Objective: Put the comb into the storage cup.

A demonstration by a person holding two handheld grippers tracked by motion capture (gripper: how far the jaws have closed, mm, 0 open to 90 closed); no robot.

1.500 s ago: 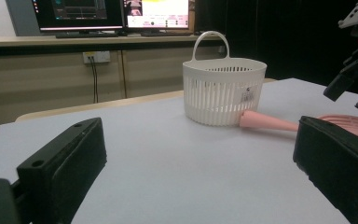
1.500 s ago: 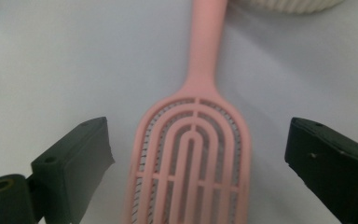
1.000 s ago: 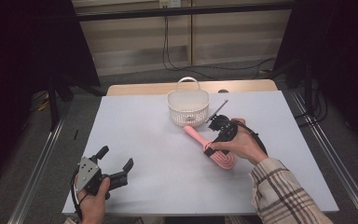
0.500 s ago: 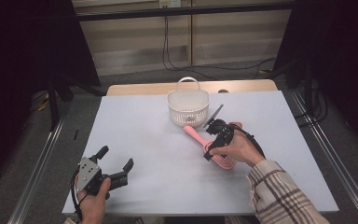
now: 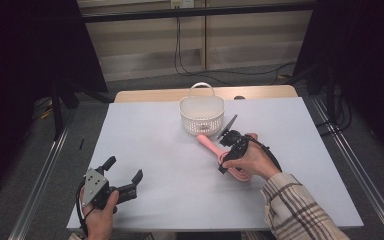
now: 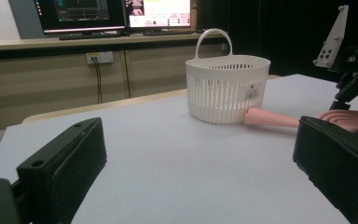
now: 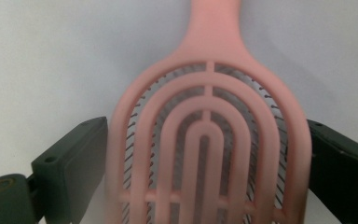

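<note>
Beside the basket: work zone, with every place below referred to the white basket [image 5: 202, 115].
Change, brush: the pink hairbrush [image 5: 215, 148] has slid closer to the basket than it was half a second ago; in the left gripper view its handle tip [image 6: 261, 117] now meets the basket wall or lies just short of it, I cannot tell which.
Change, right gripper: the right gripper [image 5: 232, 152] has travelled with the brush toward the basket, on the near right side of it.
Right gripper state: jaws straddle the brush head, one at each edge; the right gripper view shows the ribbed head [image 7: 208, 154] between them with little or no gap, so I judge the brush clamped.
Left gripper state: the left gripper [image 5: 124, 176] is held well away from the basket, near the front left of the table [image 5: 300, 130], jaws spread wide with nothing between them; no shift from the earlier pictures.
Meaning for the work: the brush lies flat on the table with its handle toward the basket; I judge the grasp secured and the lift into the basket not yet begun.
Count, baskets: one, upright, handle raised.
Count, hairbrushes: one.
Count, grippers: two.
Count, monitors: two, on the bench [image 6: 74, 43] behind the basket.
</note>
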